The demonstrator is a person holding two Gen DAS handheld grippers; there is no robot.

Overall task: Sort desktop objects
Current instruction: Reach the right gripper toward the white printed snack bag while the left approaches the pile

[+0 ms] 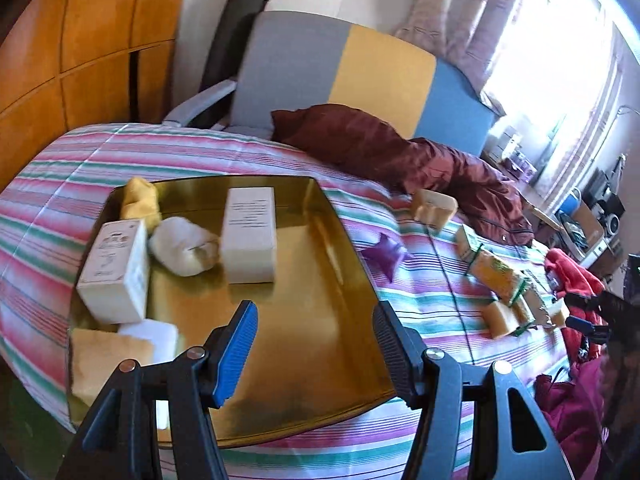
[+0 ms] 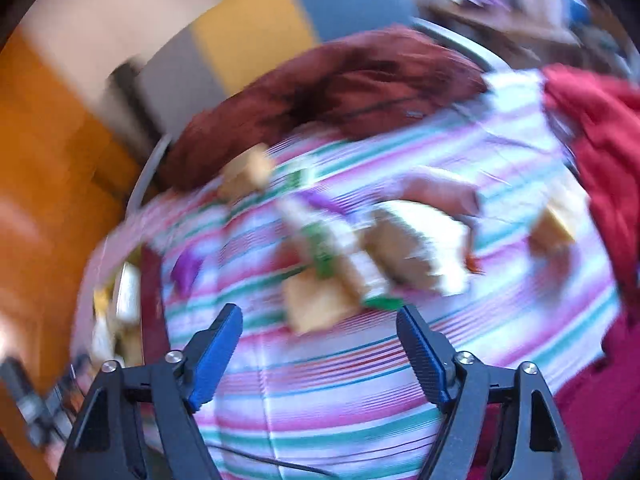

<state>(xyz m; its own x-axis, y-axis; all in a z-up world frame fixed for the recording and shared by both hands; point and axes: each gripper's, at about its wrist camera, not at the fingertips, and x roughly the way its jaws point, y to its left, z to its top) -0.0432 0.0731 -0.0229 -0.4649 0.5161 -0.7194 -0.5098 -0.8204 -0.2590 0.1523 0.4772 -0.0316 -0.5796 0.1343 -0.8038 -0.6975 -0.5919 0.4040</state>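
Left tongs: the left gripper point(image 1: 316, 312), black with blue pads, hangs over the near end of the tray with its jaws about half apart — nothing sits between them.
Right tongs: the right gripper point(image 2: 320, 318) has its jaws spread wide over the striped cover, empty; its view is badly smeared.
Tray: a shallow gold metal tray point(image 1: 320, 280) lies on the pink, green and white striped bedcover point(image 1: 52, 184).
In the tray: an upright white carton with printed text point(image 1: 250, 236) at twelve o'clock from the left jaws; a second white carton point(image 1: 116, 268) at ten o'clock; a white rolled cloth point(image 1: 184, 250) between the two; a yellow crumpled cloth point(image 1: 140, 200) in the far corner; a tan sponge block point(image 1: 108, 360) and a white block point(image 1: 154, 338) at nine o'clock, at the near edge.
Outside the tray: a small purple pouch point(image 1: 386, 256) just beside the rim at two o'clock; a tan block point(image 1: 434, 206) farther off; a cluster of yellow and green packets point(image 1: 496, 272) and tan blocks point(image 1: 500, 318) at three o'clock.
Ahead of the right jaws: blurred tan blocks point(image 2: 316, 304) and a green-marked packet point(image 2: 324, 248) at twelve o'clock, apart from the pads.
Beyond: a dark red pillow point(image 1: 360, 136).
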